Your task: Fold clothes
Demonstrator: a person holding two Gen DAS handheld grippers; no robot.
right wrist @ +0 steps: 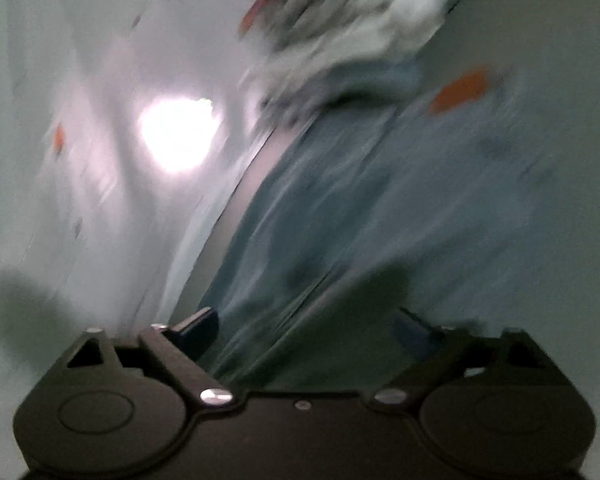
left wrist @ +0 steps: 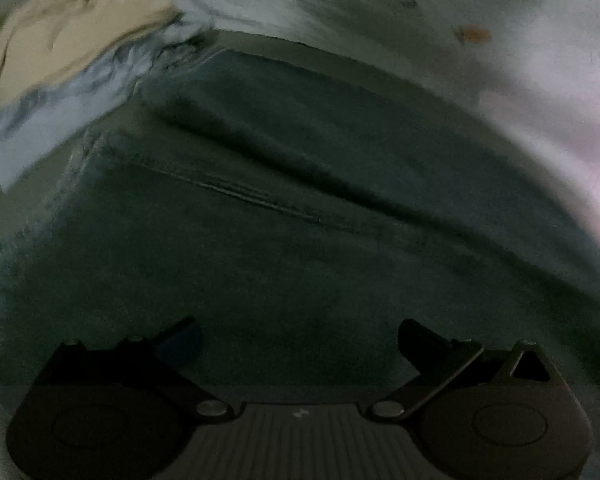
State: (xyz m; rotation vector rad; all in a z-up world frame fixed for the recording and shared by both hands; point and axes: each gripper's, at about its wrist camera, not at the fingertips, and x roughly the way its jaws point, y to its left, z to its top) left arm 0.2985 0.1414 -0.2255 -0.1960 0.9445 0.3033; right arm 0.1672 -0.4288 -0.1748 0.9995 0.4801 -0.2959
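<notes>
Left wrist view first: the left gripper [left wrist: 298, 340] sits at six o'clock with its jaws spread as wide as they go, nothing between them, hanging just over a dark blue-grey garment [left wrist: 300, 208]. That cloth lies flat across the pale worktop [left wrist: 500, 40], a long crease and a stitched seam running from about nine o'clock down toward four. Spread out like that, it reads as a piece laid ready for a fold, and the empty, wide jaws suit a hand looking for an edge to pinch. Further out, at ten to eleven o'clock, a heap of other clothes [left wrist: 60, 80], cream and pale blue, sits bunched beyond the garment's far corner, probably parked there so the folding area stays free. A small orange mark [left wrist: 474, 35] shows on the worktop at one o'clock.

Over to the right wrist view, heavily blurred: the right gripper [right wrist: 308, 326] at six o'clock also has its jaws apart and empty. The same garment [right wrist: 320, 200] runs from the jaws up toward one o'clock, its edge beside bare worktop [right wrist: 60, 80] at nine. At twelve o'clock the pile [right wrist: 340, 28] appears again, white with a flash of red. A bright glare sits at ten o'clock.

My read: neither hand holds cloth; the next grip is not yet made.
</notes>
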